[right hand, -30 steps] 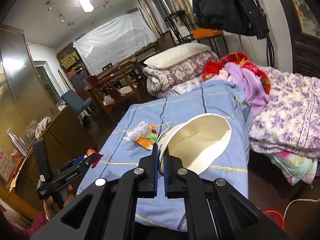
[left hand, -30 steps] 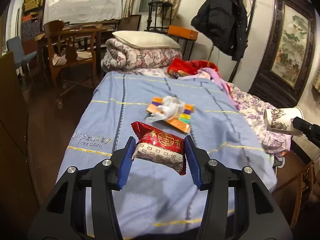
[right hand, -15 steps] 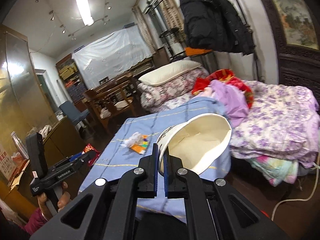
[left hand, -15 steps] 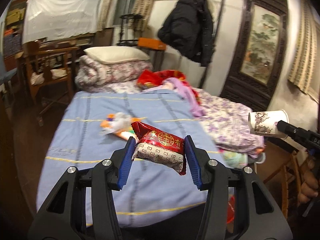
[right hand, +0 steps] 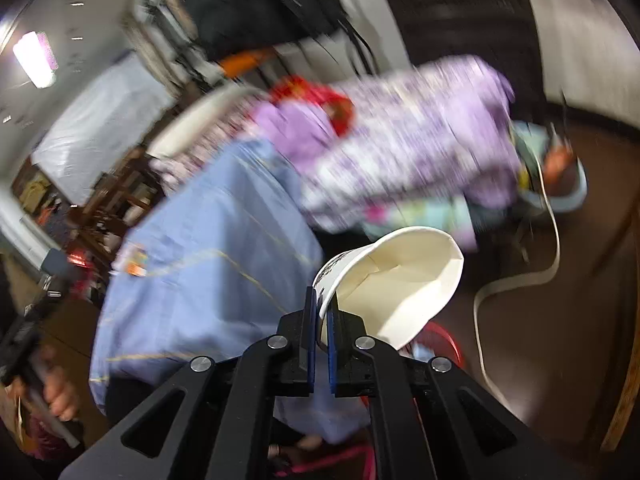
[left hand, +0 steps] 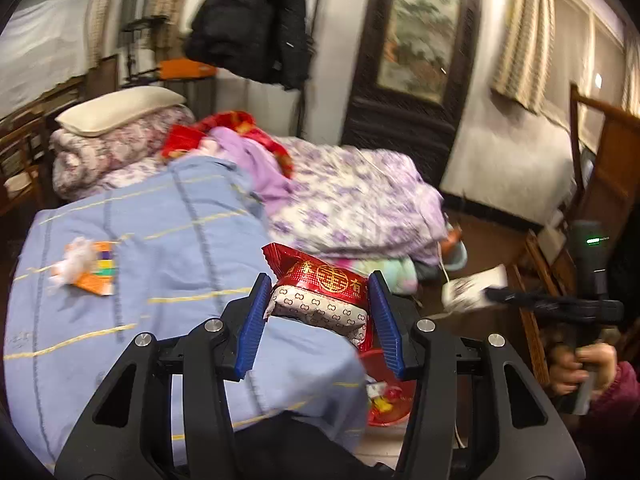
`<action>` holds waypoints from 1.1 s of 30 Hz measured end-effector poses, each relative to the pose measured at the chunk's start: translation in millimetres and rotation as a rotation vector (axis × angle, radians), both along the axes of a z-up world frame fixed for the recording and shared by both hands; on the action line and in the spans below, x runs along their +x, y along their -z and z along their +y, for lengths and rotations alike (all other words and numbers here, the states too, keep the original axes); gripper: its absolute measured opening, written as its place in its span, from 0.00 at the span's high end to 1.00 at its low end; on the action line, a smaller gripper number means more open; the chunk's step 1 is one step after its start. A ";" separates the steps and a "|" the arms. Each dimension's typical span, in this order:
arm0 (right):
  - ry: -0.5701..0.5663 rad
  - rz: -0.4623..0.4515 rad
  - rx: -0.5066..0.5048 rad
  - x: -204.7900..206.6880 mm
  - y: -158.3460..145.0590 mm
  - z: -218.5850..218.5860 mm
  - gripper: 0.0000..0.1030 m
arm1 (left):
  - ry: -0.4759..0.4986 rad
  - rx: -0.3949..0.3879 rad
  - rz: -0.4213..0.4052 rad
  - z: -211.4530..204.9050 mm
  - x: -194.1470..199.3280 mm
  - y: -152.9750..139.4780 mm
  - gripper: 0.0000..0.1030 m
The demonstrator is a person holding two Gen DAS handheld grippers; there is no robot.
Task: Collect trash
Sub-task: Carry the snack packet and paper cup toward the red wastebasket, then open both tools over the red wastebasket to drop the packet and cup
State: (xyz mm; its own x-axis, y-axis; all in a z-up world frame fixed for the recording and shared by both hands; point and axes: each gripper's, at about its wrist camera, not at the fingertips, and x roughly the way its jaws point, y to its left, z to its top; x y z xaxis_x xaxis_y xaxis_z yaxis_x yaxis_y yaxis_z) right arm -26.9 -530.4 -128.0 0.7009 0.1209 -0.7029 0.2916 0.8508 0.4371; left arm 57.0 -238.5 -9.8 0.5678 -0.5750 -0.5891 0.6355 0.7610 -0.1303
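- A bed covered by a light blue blanket with thin yellow stripes [left hand: 160, 240] fills the left of both views; a crumpled purple floral quilt [left hand: 352, 204] is heaped along its far side, just beside the blue cover
- A round red plastic bin [left hand: 386, 392] stands on the dark floor at the bed's near corner, with bits of wrappers inside; in the right wrist view only its rim [right hand: 448, 338] shows, behind the cup
- The right gripper [right hand: 320, 320], blue pads nearly together, pinches the wall of a white paper cup [right hand: 400, 284], tilted with its empty mouth towards the camera, above the bin
- The left gripper [left hand: 318, 320], pads partly apart, clamps a red and white foil snack packet [left hand: 320, 296]
- An orange flat packet under a wad of white tissue [left hand: 90, 266] lies on the blanket, well apart from both grippers
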 end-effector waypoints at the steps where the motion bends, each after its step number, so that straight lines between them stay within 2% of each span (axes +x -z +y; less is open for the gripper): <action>1: -0.002 0.049 0.031 5.4 20.3 -5.3 0.92 | 0.020 0.017 0.002 -10.6 -1.2 3.9 0.52; 4: 0.003 0.143 0.105 13.7 68.2 -17.3 0.89 | 0.061 0.046 0.022 -32.6 -2.3 14.9 0.52; 7: 0.029 0.138 0.170 5.9 86.0 -27.8 0.81 | 0.108 0.059 0.067 -58.4 1.2 27.4 0.52; 8: 0.039 0.116 0.195 2.2 85.1 -32.4 0.72 | 0.128 0.059 0.085 -67.3 2.2 32.0 0.52; 9: 0.046 0.100 0.202 1.2 84.2 -35.5 0.67 | 0.146 0.062 0.102 -76.1 2.8 36.6 0.52; 17: 0.157 -0.051 0.141 -20.3 50.1 -67.9 0.66 | 0.305 0.129 0.189 -147.7 -1.8 76.4 0.51; 20: 0.154 -0.079 0.117 -22.9 43.0 -73.0 0.65 | 0.349 0.183 0.213 -172.3 -6.6 91.4 0.47; 22: 0.149 -0.090 0.110 -24.9 39.2 -75.2 0.64 | 0.359 0.206 0.199 -181.7 -8.4 95.7 0.42; 25: 0.142 -0.102 0.089 -26.8 34.1 -75.3 0.63 | 0.354 0.199 0.181 -183.3 -9.1 91.3 0.32; 33: 0.117 -0.127 0.093 -22.2 19.6 -64.2 0.61 | 0.258 0.163 0.134 -151.2 -2.0 66.5 0.27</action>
State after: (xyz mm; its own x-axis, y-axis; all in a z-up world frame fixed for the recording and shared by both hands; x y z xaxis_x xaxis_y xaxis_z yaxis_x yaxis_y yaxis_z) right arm -49.1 -594.6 -147.6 0.7966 0.0939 -0.5972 0.3232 0.7688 0.5519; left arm 55.0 -389.7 -76.2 0.3263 -0.5818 -0.7450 0.7957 0.5945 -0.1158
